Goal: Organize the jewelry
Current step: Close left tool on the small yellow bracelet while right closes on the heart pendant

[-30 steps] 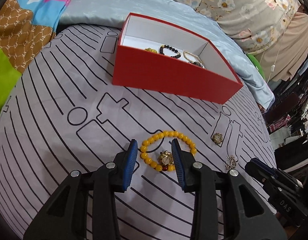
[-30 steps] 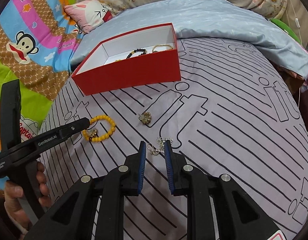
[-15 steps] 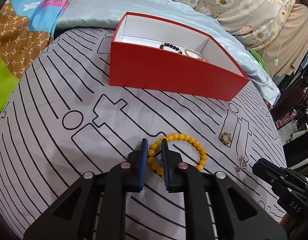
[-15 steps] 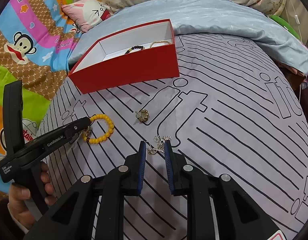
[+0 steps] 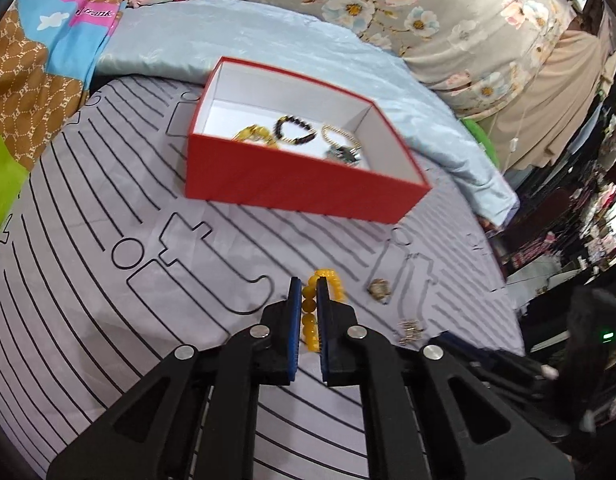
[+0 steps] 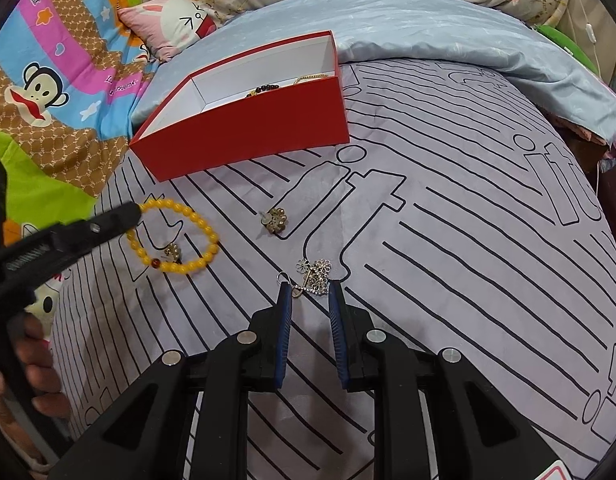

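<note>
My left gripper (image 5: pixel 307 284) is shut on a yellow bead bracelet (image 5: pixel 310 314), with beads pinched between its blue pads. In the right wrist view the bracelet (image 6: pixel 206 226) hangs as a loop from the left gripper (image 6: pixel 132 216), a small gold charm at its bottom. The red box (image 5: pixel 300 184) (image 6: pixel 244 136) stands behind, holding a black bead bracelet (image 5: pixel 294 128), a gold chain (image 5: pixel 336 136) and a yellow piece (image 5: pixel 254 136). My right gripper (image 6: pixel 310 286) is open, jaws narrowly apart, its tips at a silver flower piece (image 6: pixel 314 274) lying on the cloth.
A gold flower brooch (image 6: pixel 274 220) (image 5: pixel 378 290) lies on the grey lined bedspread (image 6: pixel 468 240). A light blue blanket (image 6: pixel 428 28) lies behind the box and a cartoon quilt (image 6: pixel 48 80) to the left. A person's hand (image 6: pixel 28 360) holds the left gripper.
The left jaws closed on the yellow bracelet's near side, then rose with it, so the box's inside shows more. The right gripper stayed over the silver flower piece.
</note>
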Motion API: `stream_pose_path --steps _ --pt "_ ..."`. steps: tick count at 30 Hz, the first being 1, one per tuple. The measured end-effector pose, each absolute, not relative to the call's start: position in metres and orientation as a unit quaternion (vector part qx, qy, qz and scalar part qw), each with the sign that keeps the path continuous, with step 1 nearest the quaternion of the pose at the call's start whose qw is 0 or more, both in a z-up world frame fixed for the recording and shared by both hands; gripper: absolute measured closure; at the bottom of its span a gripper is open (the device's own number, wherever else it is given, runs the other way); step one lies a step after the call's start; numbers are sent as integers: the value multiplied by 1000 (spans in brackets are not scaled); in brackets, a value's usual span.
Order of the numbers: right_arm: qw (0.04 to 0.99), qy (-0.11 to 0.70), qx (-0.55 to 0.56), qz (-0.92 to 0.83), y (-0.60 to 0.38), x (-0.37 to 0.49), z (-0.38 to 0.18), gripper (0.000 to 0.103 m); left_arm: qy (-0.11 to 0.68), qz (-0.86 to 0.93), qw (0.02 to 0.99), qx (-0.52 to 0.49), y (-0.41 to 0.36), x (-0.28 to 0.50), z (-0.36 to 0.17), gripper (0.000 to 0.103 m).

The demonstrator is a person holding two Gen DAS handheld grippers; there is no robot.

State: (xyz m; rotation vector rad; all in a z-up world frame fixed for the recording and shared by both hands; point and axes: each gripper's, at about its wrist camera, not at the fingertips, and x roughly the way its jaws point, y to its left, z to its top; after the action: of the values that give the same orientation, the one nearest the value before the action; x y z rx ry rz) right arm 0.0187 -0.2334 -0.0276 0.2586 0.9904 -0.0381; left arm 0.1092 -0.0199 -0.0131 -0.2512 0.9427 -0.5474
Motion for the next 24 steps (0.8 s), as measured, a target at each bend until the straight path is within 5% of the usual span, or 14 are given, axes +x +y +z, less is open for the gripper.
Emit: stream_pose_path --steps 24 --pt "869 482 112 -19 -234 38 -44 88 431 -251 855 -142 6 104 16 96"
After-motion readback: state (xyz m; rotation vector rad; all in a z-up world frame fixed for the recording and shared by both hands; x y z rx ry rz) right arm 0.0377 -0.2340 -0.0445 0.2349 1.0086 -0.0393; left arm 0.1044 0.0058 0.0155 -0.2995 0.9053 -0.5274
